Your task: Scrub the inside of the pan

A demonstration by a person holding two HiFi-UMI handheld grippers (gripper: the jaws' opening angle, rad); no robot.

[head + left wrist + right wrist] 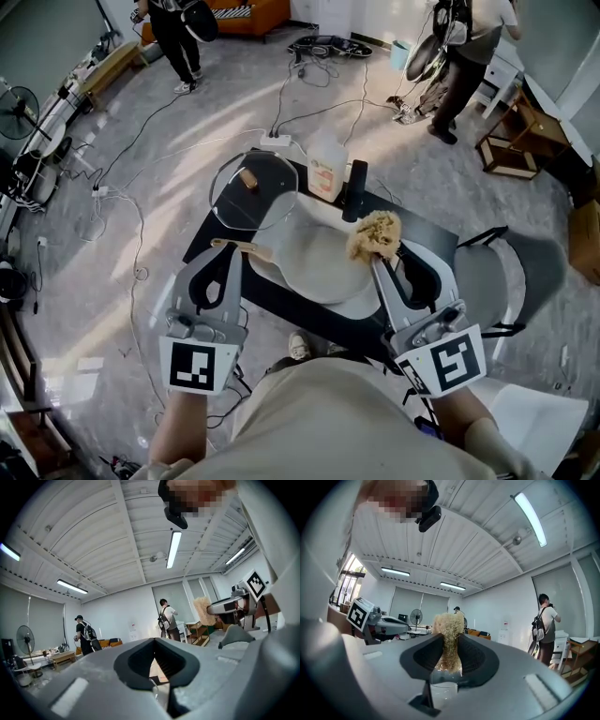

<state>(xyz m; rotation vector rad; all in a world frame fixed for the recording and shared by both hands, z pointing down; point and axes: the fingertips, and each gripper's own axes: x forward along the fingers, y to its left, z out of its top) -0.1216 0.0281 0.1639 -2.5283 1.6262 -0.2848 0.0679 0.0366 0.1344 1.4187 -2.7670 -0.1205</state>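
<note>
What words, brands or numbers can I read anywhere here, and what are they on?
No text here can be read as words.
Bottle label: orange print, too small to read.
Left marker cube and right marker cube: black-and-white square patterns, no letters or numbers.
Wall notice: too small and blurred to read.
</note>
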